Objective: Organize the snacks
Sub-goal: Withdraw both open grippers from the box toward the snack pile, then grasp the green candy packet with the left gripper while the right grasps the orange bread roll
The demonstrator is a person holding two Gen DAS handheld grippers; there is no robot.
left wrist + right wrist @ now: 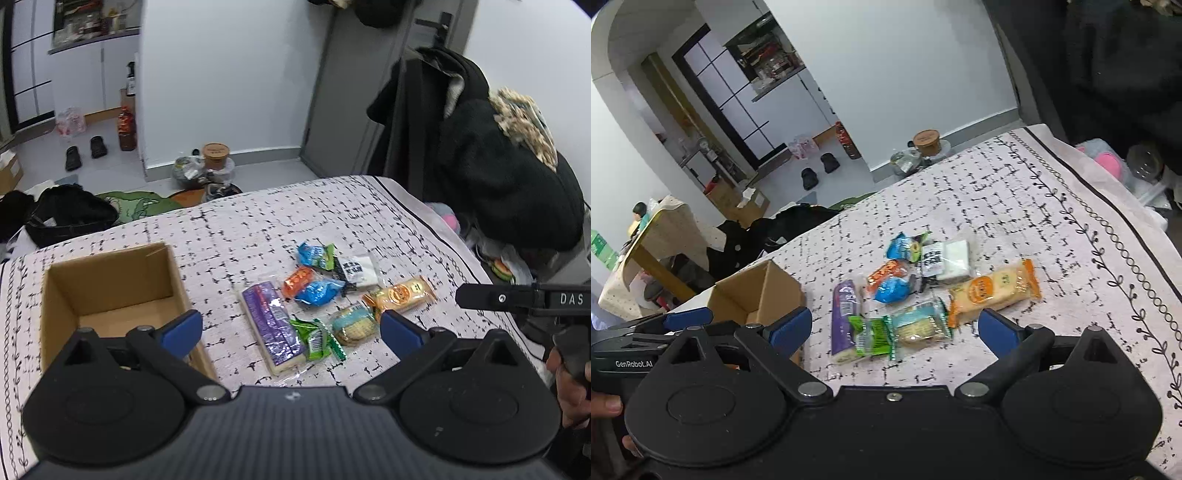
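Both pairs of jaws stand wide and empty: left gripper, right gripper; just beyond lie the snack packets, mid-frame on the patterned cloth; the purple wafer pack looks light, crinkly, slippery, likely brittle; pinch across its long sides; the cardboard box waits lower left, empty.

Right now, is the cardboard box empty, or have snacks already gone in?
Empty as far as visible: the cardboard box shows a bare brown floor, and the snacks all lie on the tablecloth beside it.
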